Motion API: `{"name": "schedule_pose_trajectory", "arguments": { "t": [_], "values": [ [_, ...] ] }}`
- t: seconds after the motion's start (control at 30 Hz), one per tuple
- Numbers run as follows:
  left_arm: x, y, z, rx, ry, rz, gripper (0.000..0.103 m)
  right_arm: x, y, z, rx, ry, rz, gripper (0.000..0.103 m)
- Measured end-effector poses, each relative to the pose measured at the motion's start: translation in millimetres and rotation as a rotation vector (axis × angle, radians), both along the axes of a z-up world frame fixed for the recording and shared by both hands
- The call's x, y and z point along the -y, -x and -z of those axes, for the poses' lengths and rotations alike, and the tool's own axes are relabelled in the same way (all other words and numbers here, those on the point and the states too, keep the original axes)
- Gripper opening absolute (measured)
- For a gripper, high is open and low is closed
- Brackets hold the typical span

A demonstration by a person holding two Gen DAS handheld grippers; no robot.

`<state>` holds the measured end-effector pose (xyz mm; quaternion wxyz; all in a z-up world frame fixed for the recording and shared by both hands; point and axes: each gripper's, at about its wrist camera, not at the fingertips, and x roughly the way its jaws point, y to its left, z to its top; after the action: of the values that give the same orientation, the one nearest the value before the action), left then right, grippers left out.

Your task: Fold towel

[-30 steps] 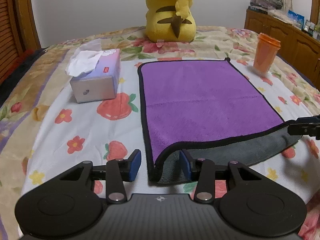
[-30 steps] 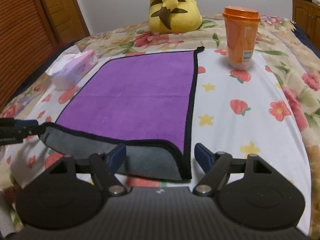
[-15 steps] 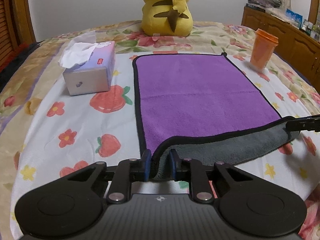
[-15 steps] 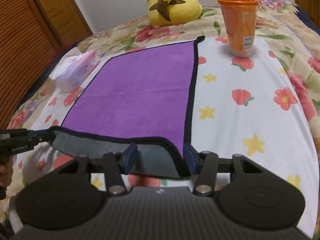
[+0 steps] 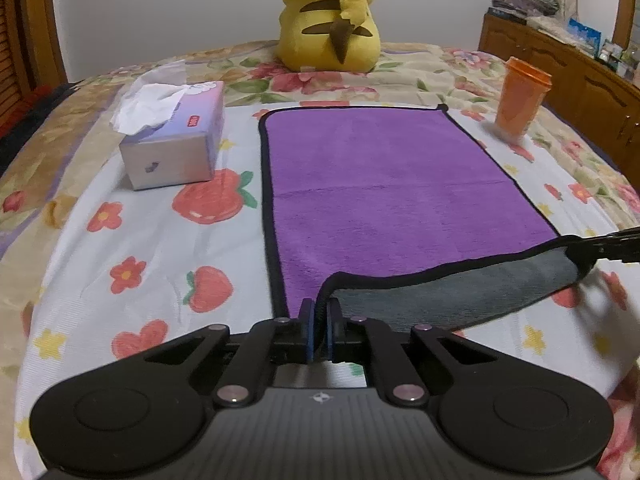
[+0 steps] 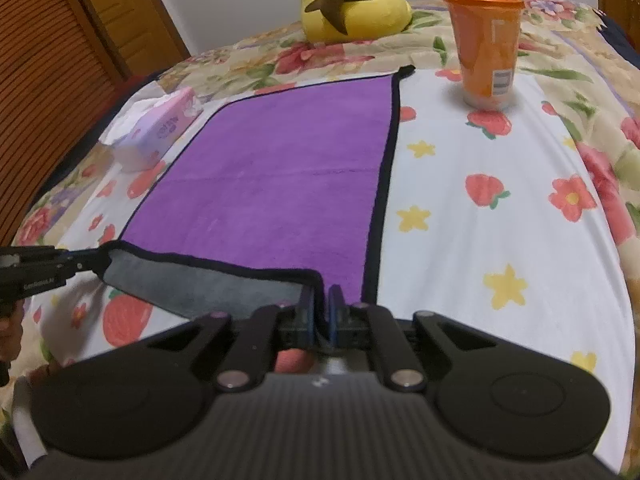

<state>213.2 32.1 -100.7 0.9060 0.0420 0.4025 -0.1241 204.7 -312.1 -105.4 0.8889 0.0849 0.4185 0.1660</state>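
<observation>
1. A purple microfibre towel with black piping and a grey underside (image 5: 384, 184) lies spread on the floral and strawberry-print bedspread (image 5: 132, 240); only its near edge is raised, showing the grey face.
2. The left gripper (image 5: 319, 314) has its blue-padded jaws pressed together on the near left corner of the towel, the black piping passing between them.
3. The right gripper (image 6: 321, 312) has its jaws clamped on the near right corner of the same towel (image 6: 272, 184); in the left wrist view its black tip meets the towel's raised corner at the right margin.
4. The near edge sags between the two held corners.
5. A lilac tissue box with a white tissue protruding (image 5: 176, 148) stands left of the towel, apart from it.
6. An orange lidded plastic cup (image 6: 486, 44) stands upright beyond the far right corner.
7. A yellow plush toy with brown stripes (image 5: 330, 16) sits past the far edge.
</observation>
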Motion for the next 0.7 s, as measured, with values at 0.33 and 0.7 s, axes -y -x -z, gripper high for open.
{"name": "schedule_pose_trajectory", "arguments": {
  "t": [0.33,0.7],
  "values": [
    [3.5,6.6,-21.0,0.072,0.013,0.012,0.006,2.5,3.2,-13.9,0.101,-0.026,0.023,0.005],
    [0.6,4.8,-40.1,0.121,0.037,0.010,0.006,0.2,-5.2,-28.6,0.204,-0.026,0.028,0.005]
  ]
}}
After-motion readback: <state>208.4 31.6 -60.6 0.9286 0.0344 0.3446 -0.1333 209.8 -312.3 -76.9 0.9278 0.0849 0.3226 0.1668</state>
